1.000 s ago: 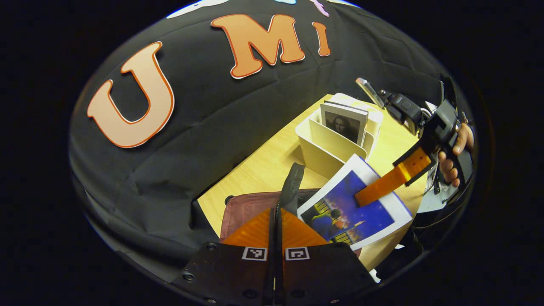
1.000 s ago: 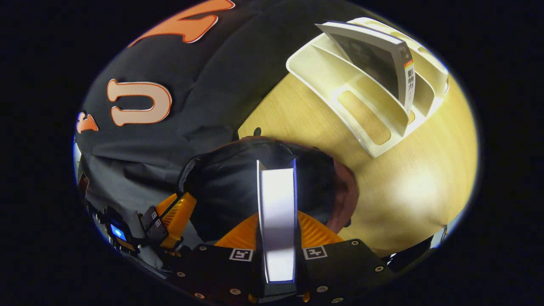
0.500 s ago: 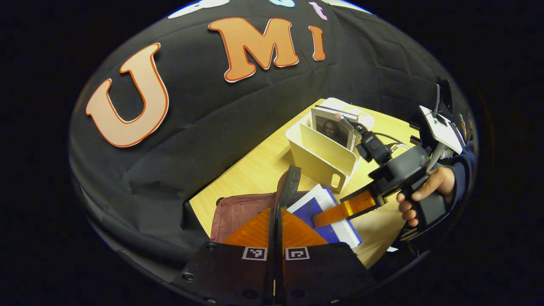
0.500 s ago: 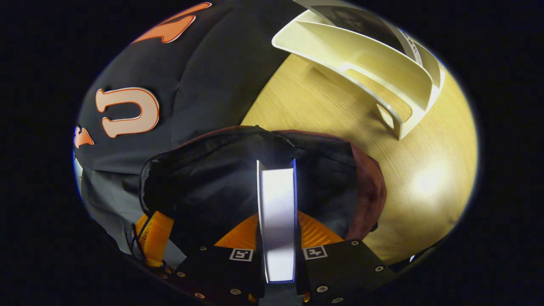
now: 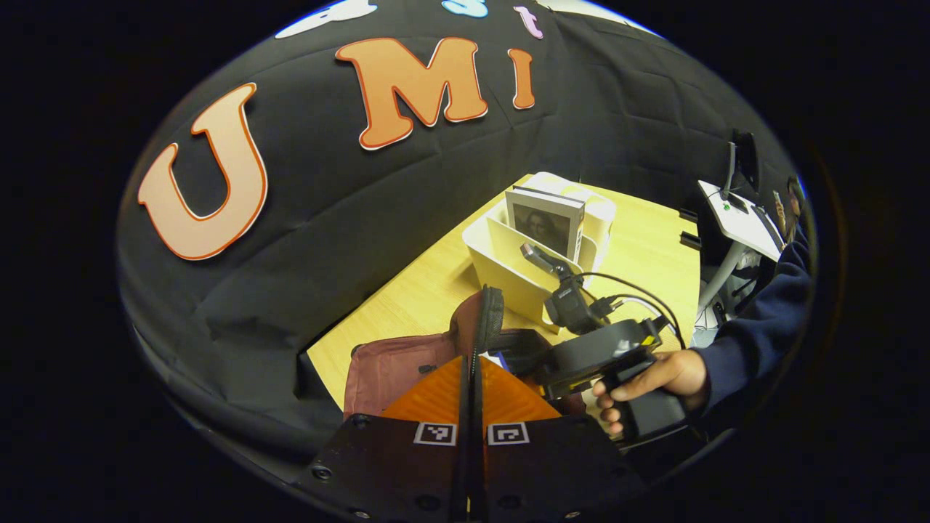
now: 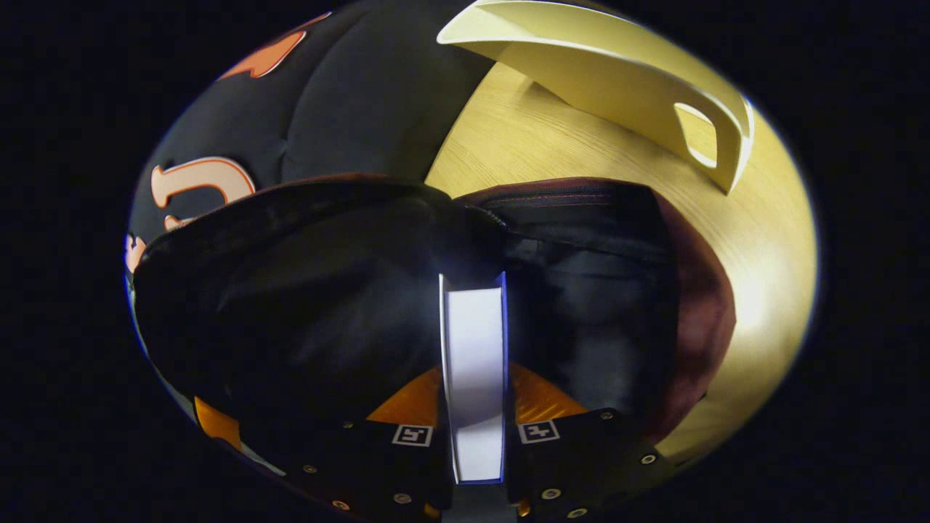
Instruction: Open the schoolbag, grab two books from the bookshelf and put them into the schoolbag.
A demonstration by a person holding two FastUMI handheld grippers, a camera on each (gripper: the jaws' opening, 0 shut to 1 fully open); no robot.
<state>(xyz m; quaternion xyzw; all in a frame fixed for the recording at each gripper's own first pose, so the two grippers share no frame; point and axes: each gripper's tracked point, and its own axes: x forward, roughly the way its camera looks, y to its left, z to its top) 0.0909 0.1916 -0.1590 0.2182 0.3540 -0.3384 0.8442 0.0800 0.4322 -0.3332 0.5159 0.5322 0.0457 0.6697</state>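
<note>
Book at the open schoolbag mouth.
Right tool point(image 6: 472, 378) grips the book point(image 6: 474, 378); left tool point(image 5: 471, 378) pinches the schoolbag point(image 5: 396, 363) flap point(image 5: 488, 319).

schoolbag point(image 6: 639, 218) mouth open, bookshelf point(image 6: 617, 80) beyond

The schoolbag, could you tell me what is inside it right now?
Black lining in the open schoolbag, and the book in the right gripper entering. The bottom is too dark to see.

The left gripper point(image 5: 470, 378) had its orange fingers pressed together, pinching a black strap. The right gripper point(image 6: 472, 385), clasped by a hand point(image 5: 650, 378) in a dark sleeve, pointed downward, fingers clamping a book.
</note>
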